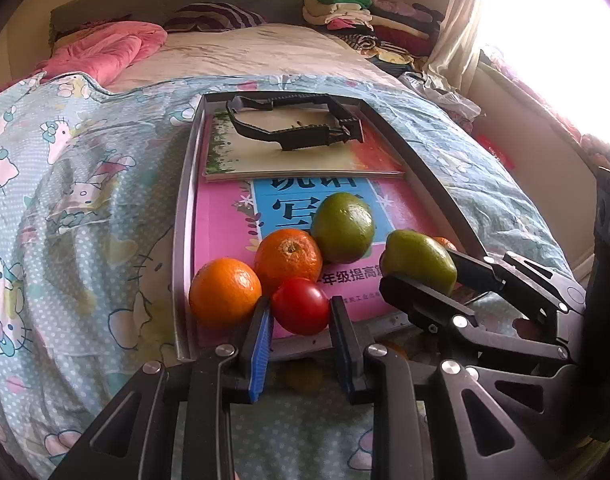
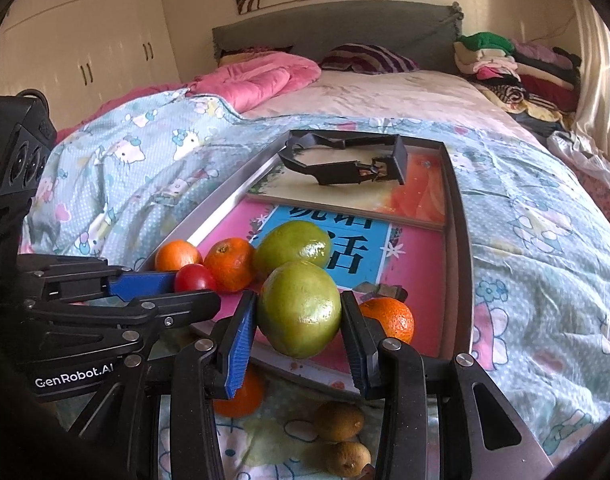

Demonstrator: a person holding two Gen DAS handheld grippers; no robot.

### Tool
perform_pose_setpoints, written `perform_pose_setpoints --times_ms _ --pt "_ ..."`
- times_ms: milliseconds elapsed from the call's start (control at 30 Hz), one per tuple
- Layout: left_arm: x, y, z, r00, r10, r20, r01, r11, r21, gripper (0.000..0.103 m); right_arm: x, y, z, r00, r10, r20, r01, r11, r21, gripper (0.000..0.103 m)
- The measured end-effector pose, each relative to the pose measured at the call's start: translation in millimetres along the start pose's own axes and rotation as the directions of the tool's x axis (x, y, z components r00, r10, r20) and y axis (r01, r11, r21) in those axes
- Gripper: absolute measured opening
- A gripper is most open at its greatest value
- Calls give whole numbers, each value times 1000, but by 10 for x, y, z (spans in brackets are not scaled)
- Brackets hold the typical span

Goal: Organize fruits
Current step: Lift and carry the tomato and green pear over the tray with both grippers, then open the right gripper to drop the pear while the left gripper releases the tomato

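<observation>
The right gripper (image 2: 299,316) pinches a large green, glossy, egg-shaped citrus fruit (image 2: 299,314) between its jaws, above the near edge of the grey metal tray (image 2: 463,240) on the bed. Its long axis stands roughly upright, slightly tilted. The left gripper (image 1: 301,312) pinches a small round red tomato (image 1: 301,306) beside two oranges.

The right tool (image 2: 299,316) gripped a green fruit (image 2: 299,314) between its blue pads over the near edge of a metal tray (image 2: 461,240) on the bed (image 2: 545,248). At left, the left tool (image 2: 193,284) clamped a red tomato (image 2: 195,277) beside two oranges (image 2: 229,264). Another orange (image 2: 389,317) sat in the tray just right of the held fruit, and two brownish fruits (image 2: 339,420) lay on the quilt below.
</observation>
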State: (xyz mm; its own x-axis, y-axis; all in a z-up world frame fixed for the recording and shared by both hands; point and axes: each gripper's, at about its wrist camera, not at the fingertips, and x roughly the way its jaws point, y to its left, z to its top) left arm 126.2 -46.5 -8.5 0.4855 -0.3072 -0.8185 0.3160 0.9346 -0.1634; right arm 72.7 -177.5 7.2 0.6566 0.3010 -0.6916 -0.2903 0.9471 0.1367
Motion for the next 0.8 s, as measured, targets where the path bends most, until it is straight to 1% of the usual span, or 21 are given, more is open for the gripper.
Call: perform_pose_setpoints --times_ms 800 --pt "-5 34 2 1000 12 9 -12 1000 -1 28 -9 22 -67 1000 20 5 -20 1000 8 44"
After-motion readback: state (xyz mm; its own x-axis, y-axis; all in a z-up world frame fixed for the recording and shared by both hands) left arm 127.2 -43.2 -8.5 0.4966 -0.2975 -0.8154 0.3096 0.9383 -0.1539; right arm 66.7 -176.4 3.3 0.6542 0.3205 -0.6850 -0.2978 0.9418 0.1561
